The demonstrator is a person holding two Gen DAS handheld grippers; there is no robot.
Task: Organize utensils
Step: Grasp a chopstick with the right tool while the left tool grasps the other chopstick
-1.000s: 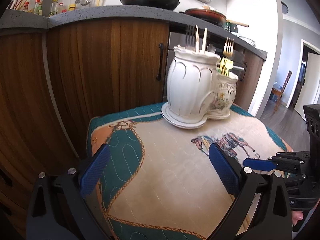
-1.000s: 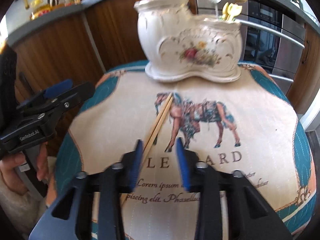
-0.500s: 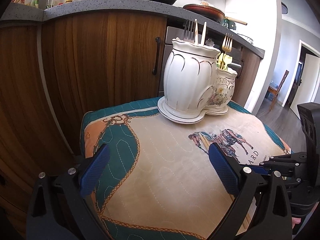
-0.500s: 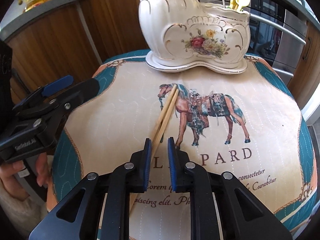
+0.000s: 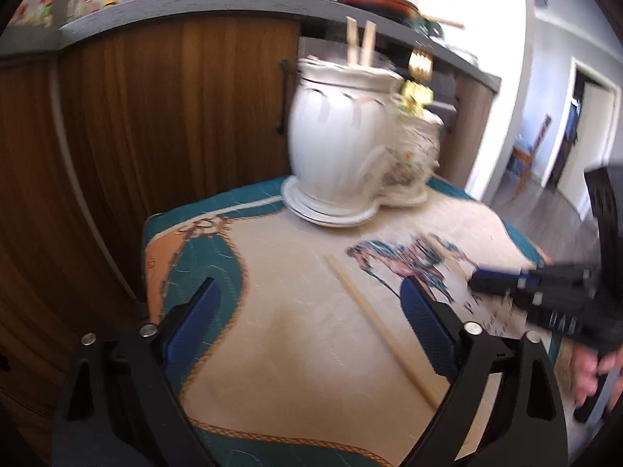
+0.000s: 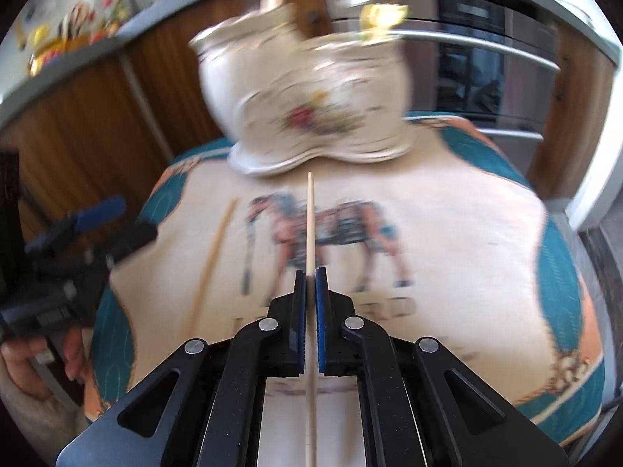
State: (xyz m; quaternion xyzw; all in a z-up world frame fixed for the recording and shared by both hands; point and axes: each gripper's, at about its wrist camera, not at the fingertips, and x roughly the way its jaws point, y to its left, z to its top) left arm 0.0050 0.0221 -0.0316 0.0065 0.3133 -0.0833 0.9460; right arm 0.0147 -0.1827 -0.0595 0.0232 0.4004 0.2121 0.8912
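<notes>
My right gripper (image 6: 310, 276) is shut on one wooden chopstick (image 6: 310, 225), which points forward at the white ceramic utensil holder (image 6: 303, 109) and is lifted off the cloth. A second chopstick (image 6: 212, 260) lies on the horse-print cloth (image 6: 447, 233) to the left; it also shows in the left wrist view (image 5: 373, 319). My left gripper (image 5: 311, 311) is open and empty above the cloth, with the holder (image 5: 335, 124) ahead of it, holding chopsticks and gold cutlery. The right gripper (image 5: 483, 282) shows at the right of the left wrist view. The left gripper (image 6: 117, 218) shows at the left of the right wrist view.
Wooden kitchen cabinets (image 5: 175, 116) and a grey counter with pans stand behind the small cloth-covered table. An oven with steel handles (image 6: 486, 50) is at the back right. A doorway and a chair (image 5: 533, 151) lie far right.
My right gripper closed on one chopstick and lifted it, leaving the other chopstick on the cloth. The left gripper stayed open and shifted a little.
</notes>
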